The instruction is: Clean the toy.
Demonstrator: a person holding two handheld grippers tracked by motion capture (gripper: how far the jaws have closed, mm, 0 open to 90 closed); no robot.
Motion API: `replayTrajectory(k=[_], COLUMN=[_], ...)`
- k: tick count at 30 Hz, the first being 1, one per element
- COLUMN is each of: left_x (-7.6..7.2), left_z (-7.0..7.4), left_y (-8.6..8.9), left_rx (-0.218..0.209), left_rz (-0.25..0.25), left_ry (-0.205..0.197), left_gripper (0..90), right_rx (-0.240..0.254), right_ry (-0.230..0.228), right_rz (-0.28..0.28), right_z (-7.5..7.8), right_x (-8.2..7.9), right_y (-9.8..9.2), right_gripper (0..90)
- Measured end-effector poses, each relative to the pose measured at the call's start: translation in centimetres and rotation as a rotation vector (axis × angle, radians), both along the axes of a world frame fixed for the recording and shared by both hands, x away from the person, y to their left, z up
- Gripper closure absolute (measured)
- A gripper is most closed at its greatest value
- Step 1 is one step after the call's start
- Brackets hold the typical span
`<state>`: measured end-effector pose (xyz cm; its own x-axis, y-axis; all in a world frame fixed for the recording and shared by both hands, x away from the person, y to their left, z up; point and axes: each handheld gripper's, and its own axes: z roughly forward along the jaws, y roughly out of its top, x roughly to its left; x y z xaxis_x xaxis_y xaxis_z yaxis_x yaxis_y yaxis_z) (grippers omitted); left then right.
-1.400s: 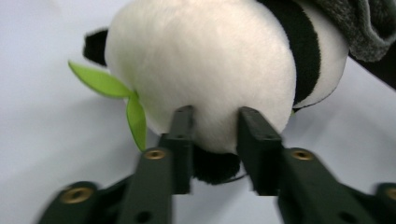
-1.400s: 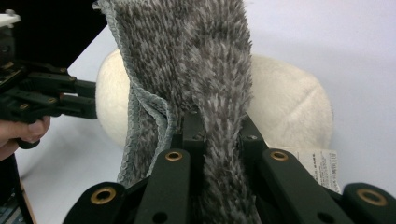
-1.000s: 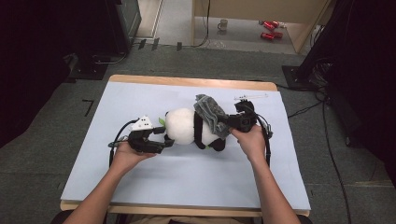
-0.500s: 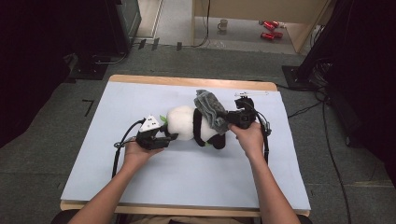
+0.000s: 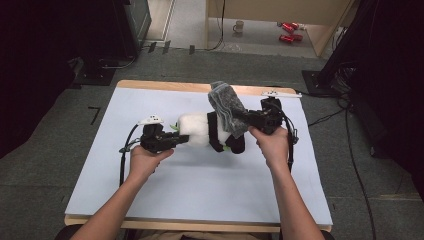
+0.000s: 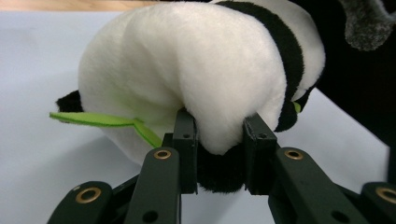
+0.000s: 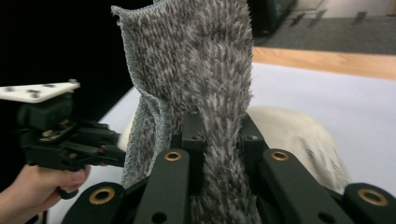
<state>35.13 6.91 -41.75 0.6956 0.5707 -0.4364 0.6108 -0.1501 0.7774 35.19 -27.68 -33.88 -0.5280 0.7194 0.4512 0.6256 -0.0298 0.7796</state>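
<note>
A black-and-white panda plush [image 5: 197, 130] lies on its side in the middle of the pale mat [image 5: 200, 190], with a green felt leaf [image 6: 93, 120] sticking out of it. My left gripper [image 5: 182, 139] is at the plush's left end. Its jaws have just been closing, and in the left gripper view they [image 6: 219, 135] pinch a bulge of the white and black fur [image 6: 196, 70]. My right gripper [image 5: 240, 117] is at the plush's right end, shut on a grey fuzzy cloth [image 5: 225, 102]. The cloth [image 7: 196, 56] stands up between its jaws [image 7: 219, 126].
The mat covers a wooden table with an edge strip [image 5: 165, 85] at the back. Cables [image 5: 345, 130] trail off the right side. On the floor beyond are a mug [image 5: 239, 25] and red objects [image 5: 287, 30]. Dark equipment stands at both sides.
My left gripper moved right up to the plush and closed on its end. Both hands and the plush with the cloth have risen slightly.
</note>
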Motion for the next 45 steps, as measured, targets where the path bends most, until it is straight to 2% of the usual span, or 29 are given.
replayTrajectory(k=[3, 4, 7, 10, 12, 14, 18, 20, 23, 25, 29, 30, 35, 40, 45], left_x=[-0.3, -0.3, -0.9, -0.9, -0.6, -0.3, -0.1, -0.1, 0.0, 0.0, 0.2, 0.3, 0.2, 0.4, 0.6], left_z=[0.9, 1.1, 1.4, 1.3, 0.9, 0.6, 0.4, 0.4, 0.2, 0.0, -0.3, -0.4, -0.5, -0.7, -0.9], left_y=[0.3, 0.4, 0.6, 0.5, 0.3, 0.1, -0.1, 0.0, 0.2, 0.2, 0.3, 0.4, 0.1, 0.5, 0.8], left_rx=[-0.034, -0.033, -0.025, -0.004, -0.002, -0.002, -0.01, -0.011, 0.008, 0.001, 0.007, 0.001, 0.01, 0.006, 0.001], left_rz=[0.002, 0.006, 0.03, 0.041, 0.055, 0.062, 0.086, 0.091, 0.092, 0.095, 0.09, 0.088, 0.079, 0.084, 0.096], left_ry=[0.085, 0.11, 0.139, 0.126, 0.131, 0.141, 0.136, 0.133, 0.135, 0.143, 0.147, 0.15, 0.14, 0.152, 0.16], left_gripper=[72.1, 72.0, 71.8, 71.3, 70.9, 70.7, 70.1, 69.8, 69.7, 69.6, 69.7, 69.7, 69.7, 69.8, 69.8], right_rx=[0.002, 0.003, -0.003, -0.015, -0.021, -0.04, -0.085, -0.113, -0.194, -0.204, -0.292, -0.301, -0.296, -0.288, -0.255], right_ry=[-0.019, -0.022, -0.018, -0.014, -0.003, 0.012, 0.05, 0.067, 0.079, 0.081, 0.065, 0.064, 0.078, 0.08, 0.082], right_rz=[0.029, 0.04, 0.071, 0.105, 0.127, 0.147, 0.188, 0.203, 0.191, 0.19, 0.158, 0.153, 0.139, 0.118, 0.076], right_z=[1.1, 1.3, 1.6, 1.4, 0.9, 0.3, -1.3, -2.1, -3.5, -3.8, -3.6, -3.6, -3.4, -2.7, -1.8], right_x=[-0.8, -1.0, -1.3, -1.6, -1.7, -1.8, -1.9, -1.9, -1.7, -1.5, -1.4, -1.4, -1.0, -0.8, -0.7], right_y=[0.8, 1.1, 2.1, 3.4, 4.4, 5.7, 8.0, 8.9, 9.8, 9.7, 9.2, 9.0, 7.7, 6.4, 4.4], right_gripper=[79.0, 79.0, 78.9, 78.9, 79.0, 79.0, 79.0, 79.0, 78.9, 78.8, 78.8, 78.9, 79.2, 79.4, 79.4])
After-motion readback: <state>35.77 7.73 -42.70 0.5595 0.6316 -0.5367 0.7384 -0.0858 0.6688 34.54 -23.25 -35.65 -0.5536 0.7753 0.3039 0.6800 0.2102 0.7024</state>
